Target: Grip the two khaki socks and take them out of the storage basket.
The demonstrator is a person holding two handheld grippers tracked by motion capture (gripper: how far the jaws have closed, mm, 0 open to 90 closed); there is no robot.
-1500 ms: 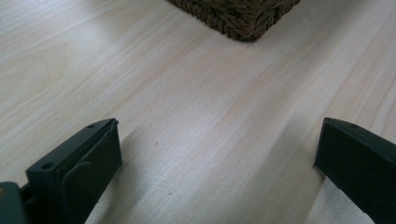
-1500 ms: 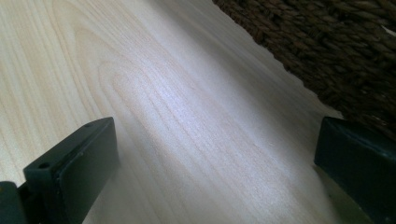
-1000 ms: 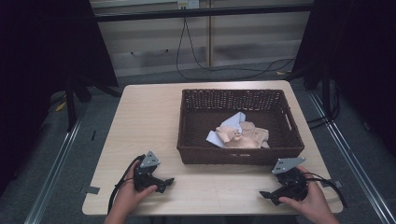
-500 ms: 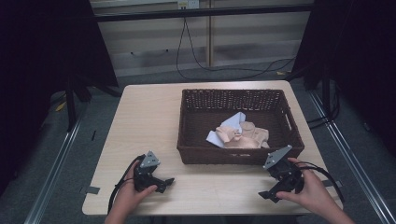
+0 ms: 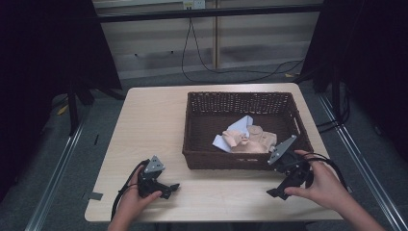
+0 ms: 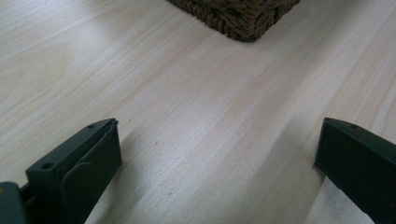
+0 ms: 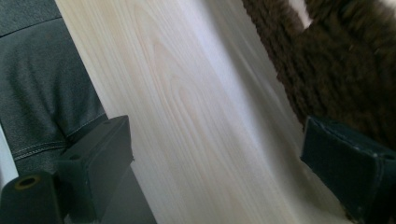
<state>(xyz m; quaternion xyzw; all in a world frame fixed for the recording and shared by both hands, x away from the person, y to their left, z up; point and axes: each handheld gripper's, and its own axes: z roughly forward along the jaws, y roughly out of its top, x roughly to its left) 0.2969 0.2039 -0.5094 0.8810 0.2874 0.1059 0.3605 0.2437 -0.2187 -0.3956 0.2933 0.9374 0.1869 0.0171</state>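
A dark brown wicker basket (image 5: 197, 144) stands on the right half of the pale wooden table (image 5: 154, 120). Inside it lies a crumpled heap of peach cloth (image 5: 255, 142) with a pale blue piece (image 5: 238, 127) on top. My left gripper (image 5: 171, 186) rests on the table in front of the basket's left corner, open, with bare wood between its jaws (image 6: 219, 135). My right gripper (image 5: 273, 192) is held tilted just before the basket's front right corner, open and holding nothing (image 7: 217, 135). The basket's corner (image 6: 238, 18) and its woven wall (image 7: 336, 70) appear close ahead.
The table's front edge runs beside the right gripper, with the person's grey trouser leg (image 7: 46, 70) beyond it. Bare tabletop lies left of the basket. Dark curtains, metal rails on the floor and cables (image 5: 211, 62) surround the table.
The right hand has lifted and tilted its gripper, bringing it left and nearer the basket's front wall. The left gripper has stayed put.
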